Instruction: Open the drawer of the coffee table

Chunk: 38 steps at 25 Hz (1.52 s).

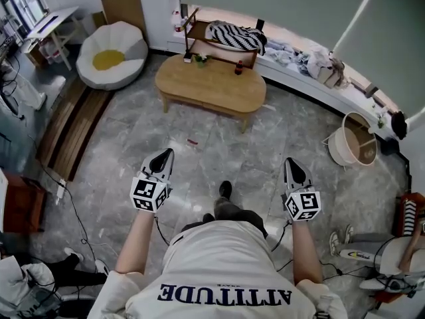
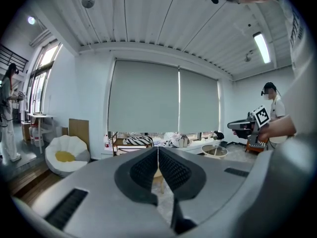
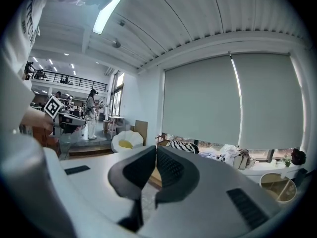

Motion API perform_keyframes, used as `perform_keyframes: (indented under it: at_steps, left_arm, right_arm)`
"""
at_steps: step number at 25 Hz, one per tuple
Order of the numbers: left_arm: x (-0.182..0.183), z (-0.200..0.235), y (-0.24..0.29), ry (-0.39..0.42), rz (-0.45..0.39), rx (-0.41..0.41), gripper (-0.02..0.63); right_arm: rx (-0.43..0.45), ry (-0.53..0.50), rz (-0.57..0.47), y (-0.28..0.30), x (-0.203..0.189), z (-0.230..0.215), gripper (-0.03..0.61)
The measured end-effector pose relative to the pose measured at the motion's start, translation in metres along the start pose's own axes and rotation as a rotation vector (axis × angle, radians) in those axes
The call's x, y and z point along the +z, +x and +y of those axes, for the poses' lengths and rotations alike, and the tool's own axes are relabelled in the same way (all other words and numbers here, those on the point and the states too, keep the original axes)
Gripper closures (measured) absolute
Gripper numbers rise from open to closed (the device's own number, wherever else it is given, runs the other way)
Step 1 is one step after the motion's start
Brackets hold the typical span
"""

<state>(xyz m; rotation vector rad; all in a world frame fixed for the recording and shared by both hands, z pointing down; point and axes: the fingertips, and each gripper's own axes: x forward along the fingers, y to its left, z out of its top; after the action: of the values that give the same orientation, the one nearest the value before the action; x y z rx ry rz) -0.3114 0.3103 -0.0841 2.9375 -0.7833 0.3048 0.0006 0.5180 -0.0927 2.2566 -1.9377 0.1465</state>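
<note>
Grey marble floor [image 1: 126,145] fills most of the head view. The oval wooden coffee table [image 1: 212,84] stands at far centre, just in front of a low shelf [image 1: 222,45] by the window wall. Its near side shows a flush front, so the drawer looks closed. A white egg-shaped floor cushion [image 1: 113,55] lies far left.

The left gripper [image 1: 164,153] is held over bare floor at near left, jaws pressed together with nothing between them and touching nothing. The right gripper [image 1: 293,162] is at near right, jaws likewise pressed together and empty. Both point toward the table and are well apart from it.

A small dark bottle [image 1: 238,68] stands on the tabletop's far edge.
</note>
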Motion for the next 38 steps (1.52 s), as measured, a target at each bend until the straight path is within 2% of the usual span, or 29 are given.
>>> perform_keyframes:
  at_steps: [8,17,32,38]
  left_arm:
    - [-0.009,0.010,0.022,-0.007,0.017,0.010,0.592]
    - [-0.004,0.030,0.062,-0.010,0.019,0.028,0.592]
    - [0.018,0.076,0.164,-0.009,0.023,0.039,0.592]
    - [0.024,0.092,0.212,-0.017,0.031,0.069,0.592]
  right_arm:
    - [0.006,0.012,0.016,0.022,-0.013,-0.010,0.558]
    - [0.030,0.016,0.027,0.073,-0.019,-0.027,0.558]
    - [0.090,-0.004,0.047,0.192,-0.006,-0.071,0.558]
    - [0.111,0.002,0.050,0.243,-0.005,-0.103,0.558]
